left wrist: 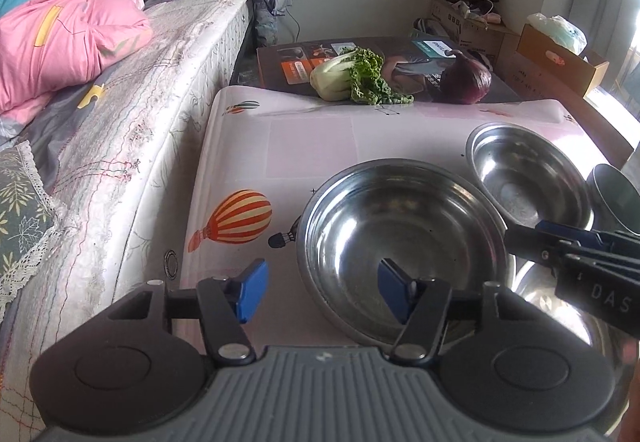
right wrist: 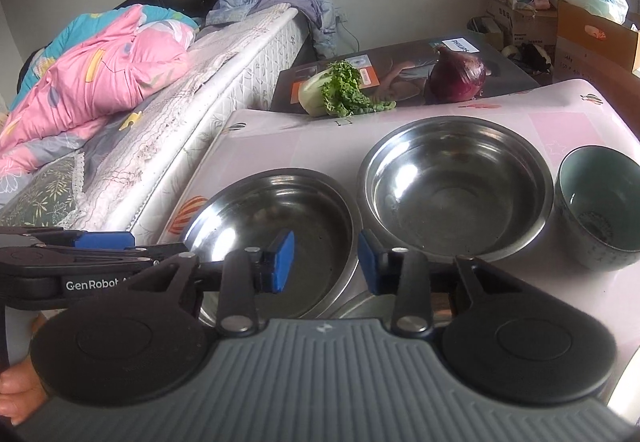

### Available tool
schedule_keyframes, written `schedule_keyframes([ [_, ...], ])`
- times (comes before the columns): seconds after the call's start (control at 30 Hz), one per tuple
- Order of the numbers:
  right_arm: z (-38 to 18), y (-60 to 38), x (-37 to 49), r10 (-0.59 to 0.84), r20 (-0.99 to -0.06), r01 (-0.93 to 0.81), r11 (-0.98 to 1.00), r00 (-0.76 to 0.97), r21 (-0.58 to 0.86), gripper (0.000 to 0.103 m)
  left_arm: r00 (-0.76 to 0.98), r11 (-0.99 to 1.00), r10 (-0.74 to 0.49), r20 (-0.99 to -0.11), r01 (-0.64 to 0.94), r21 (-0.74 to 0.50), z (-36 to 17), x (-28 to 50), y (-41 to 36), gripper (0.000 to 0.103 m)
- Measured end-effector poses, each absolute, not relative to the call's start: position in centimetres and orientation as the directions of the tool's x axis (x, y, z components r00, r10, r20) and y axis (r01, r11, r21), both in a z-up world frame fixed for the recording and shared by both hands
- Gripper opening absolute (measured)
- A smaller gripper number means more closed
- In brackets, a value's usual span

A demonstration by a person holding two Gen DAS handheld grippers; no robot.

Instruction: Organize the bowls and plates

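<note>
Where the bowls stand: three sit apart on the counter point(left wrist: 280, 146), none nested as far as can be seen. Sorting seems barely begun, and no plate is in view.
Near steel bowl point(left wrist: 400, 226): wide, shallow, mirror-bright and empty. It lies directly ahead of both sets of fingers, which flank it from opposite sides.
Left fingers point(left wrist: 252, 288): roughly half open, holding nothing. One blue pad hangs inside the bowl and the other outside, with the left rim between them untouched.
Right fingers point(right wrist: 282, 262): a narrower gap, also gripping nothing. The bowl's right rim sits between the pads.
Second steel bowl point(right wrist: 452, 178): deeper-looking and empty, just beyond the right fingers and close beside the near bowl.
Ceramic bowl point(right wrist: 596, 202): dark outside and pale green within, off to the right of the right fingers.
Below the fingers: more bright steel shows under the near bowl; basin or plate, it cannot be told.
Left to do: by this view, gathering the bowls into a stack.
</note>
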State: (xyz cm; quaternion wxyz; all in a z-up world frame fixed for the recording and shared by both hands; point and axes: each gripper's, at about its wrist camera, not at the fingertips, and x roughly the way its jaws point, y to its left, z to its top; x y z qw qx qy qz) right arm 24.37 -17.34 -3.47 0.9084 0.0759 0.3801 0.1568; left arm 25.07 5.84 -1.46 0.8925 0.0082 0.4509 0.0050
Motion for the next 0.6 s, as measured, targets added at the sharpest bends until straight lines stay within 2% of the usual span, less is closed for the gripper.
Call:
schedule_keyframes([
  [0.13,-4.4,-16.9,25.4,0.337,-0.688,-0.232,0.942,0.643,0.244,0.023,0.568,0.999,0.038,-0.822,0.002,0.048,-2.3,25.8,5.6,0.042],
  [0.23,-4.8,-16.7,25.6,0.339,-0.697,-0.244,0.941,0.632,0.236,0.018,0.556,0.998,0.062,-0.829,-0.01,0.068,-2.8,25.9,6.0,0.039],
  [0.37,-5.1,-15.9,25.8,0.35,-0.707,-0.268,0.936,0.615,0.229,0.013,0.539,0.998,0.068,-0.84,-0.03,0.062,-3.3,26.0,7.1,0.039],
  [0.6,-5.0,-14.0,25.6,0.384,-0.71,-0.324,0.918,0.59,0.227,0.011,0.529,0.997,0.08,-0.845,-0.053,0.061,-3.4,25.8,8.7,0.039],
])
